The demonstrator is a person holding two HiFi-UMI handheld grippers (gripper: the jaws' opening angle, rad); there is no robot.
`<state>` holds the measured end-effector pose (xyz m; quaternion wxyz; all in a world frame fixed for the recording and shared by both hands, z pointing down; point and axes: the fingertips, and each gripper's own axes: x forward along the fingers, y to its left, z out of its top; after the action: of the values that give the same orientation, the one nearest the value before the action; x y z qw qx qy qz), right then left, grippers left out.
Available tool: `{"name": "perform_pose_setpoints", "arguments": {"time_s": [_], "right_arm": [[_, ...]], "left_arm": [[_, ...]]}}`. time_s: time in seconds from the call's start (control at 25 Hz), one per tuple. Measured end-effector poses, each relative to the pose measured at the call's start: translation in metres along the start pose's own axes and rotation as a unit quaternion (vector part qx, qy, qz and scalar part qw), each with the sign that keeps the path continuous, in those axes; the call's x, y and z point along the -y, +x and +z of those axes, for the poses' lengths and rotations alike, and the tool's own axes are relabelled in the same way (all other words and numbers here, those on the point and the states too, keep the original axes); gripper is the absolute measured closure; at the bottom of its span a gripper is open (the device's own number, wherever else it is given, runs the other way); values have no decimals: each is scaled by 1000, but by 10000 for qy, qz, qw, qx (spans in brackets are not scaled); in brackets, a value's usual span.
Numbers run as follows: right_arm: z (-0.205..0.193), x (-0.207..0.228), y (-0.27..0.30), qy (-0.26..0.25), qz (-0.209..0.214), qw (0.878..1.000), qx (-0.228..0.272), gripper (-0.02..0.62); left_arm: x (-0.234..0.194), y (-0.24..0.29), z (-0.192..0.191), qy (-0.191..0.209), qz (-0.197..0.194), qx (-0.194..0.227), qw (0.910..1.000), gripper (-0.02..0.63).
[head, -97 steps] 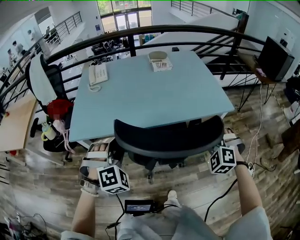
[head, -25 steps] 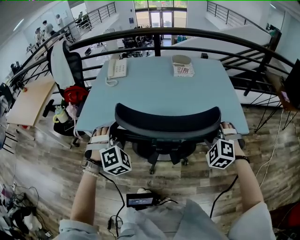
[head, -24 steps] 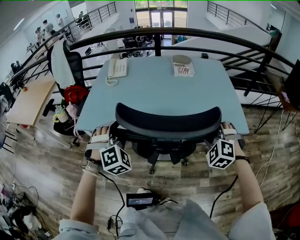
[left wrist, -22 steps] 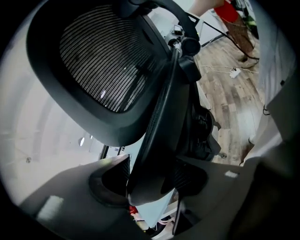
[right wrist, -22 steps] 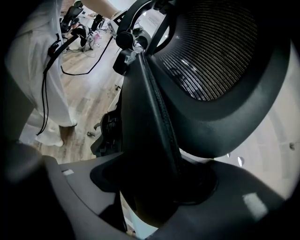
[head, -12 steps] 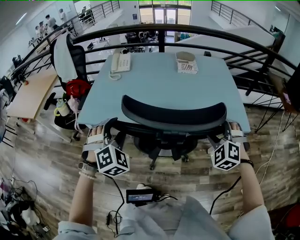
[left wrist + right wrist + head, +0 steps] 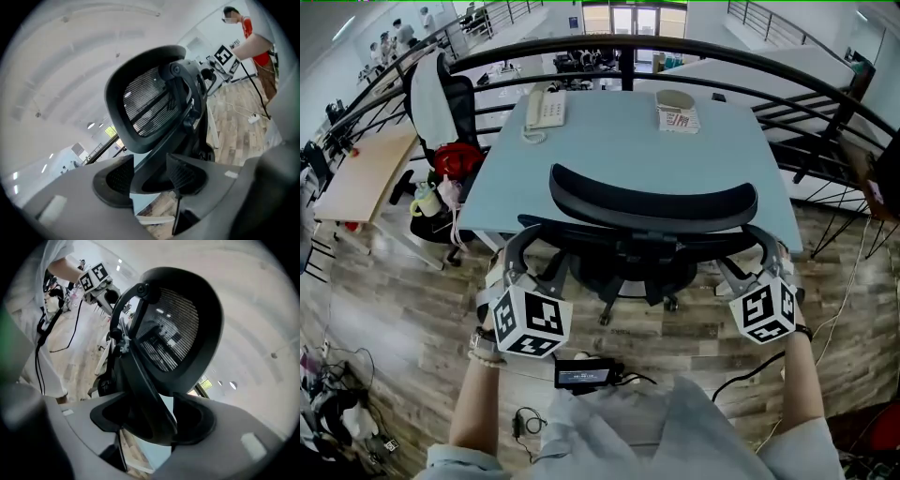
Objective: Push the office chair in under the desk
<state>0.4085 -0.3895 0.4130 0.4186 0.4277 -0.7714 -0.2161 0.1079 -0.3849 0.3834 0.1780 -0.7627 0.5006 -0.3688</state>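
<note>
Office chair (image 7: 652,202) sits mid-frame, seat tucked beneath desk (image 7: 619,131), backrest over near edge. Push looks finished.

Your left gripper (image 7: 534,262) and right gripper (image 7: 750,264) flank chair, low in frame. Jaws are spread wide, just been opening. Chair strut shows between each pair, pads off it. My read: letting go.

Second ago: both hugged chair sides. Now drawn lower in frame. Versus earliest frame, backrest overlaps more desk.

No text, brand or number can be read. The small box (image 7: 678,120) on the desk (image 7: 609,145) bears red and dark print too small to make out. The left marker cube (image 7: 530,322) and the right marker cube (image 7: 763,308) carry only black-and-white square patterns, no letters. The screen of the small device (image 7: 584,373) is illegible.
</note>
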Motion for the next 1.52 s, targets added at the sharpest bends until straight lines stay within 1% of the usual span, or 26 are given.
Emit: {"name": "perform_pose_setpoints", "arguments": {"time_s": [0.12, 0.24, 0.4, 0.52, 0.64, 0.72, 0.8, 0.96, 1.16, 1.52], "right_arm": [[16, -1, -8, 388, -94, 9987, 313, 330], [35, -1, -14, 844, -211, 9939, 685, 376], [56, -3, -21, 1326, -273, 9854, 1029, 437], [66, -5, -25, 1596, -302, 9801, 1142, 465], [69, -11, -27, 1878, -290, 9754, 1122, 512], [70, -15, -28, 2059, -272, 9718, 1119, 555], [70, -19, -31, 2228, -261, 9680, 1128, 578], [68, -26, -40, 2468, -283, 9620, 1136, 588], [59, -32, -47, 2621, -299, 9587, 1061, 588], [57, -29, -54, 2618, -342, 9581, 1106, 588]], "left_arm": [[6, -8, 16, -326, -129, 288, 9990, 390], [11, -14, 31, -525, -240, 548, 9968, 395], [15, -22, 43, -667, -246, 777, 9944, 481], [17, -28, 47, -799, -223, 839, 9930, 537], [19, -34, 47, -1028, -181, 890, 9906, 591], [21, -38, 47, -1137, -150, 929, 9891, 601], [23, -39, 47, -1178, -149, 933, 9885, 603], [31, -41, 46, -1223, -204, 918, 9880, 602], [37, -43, 48, -1257, -235, 933, 9874, 602], [43, -41, 49, -1241, -256, 871, 9881, 602]]}}
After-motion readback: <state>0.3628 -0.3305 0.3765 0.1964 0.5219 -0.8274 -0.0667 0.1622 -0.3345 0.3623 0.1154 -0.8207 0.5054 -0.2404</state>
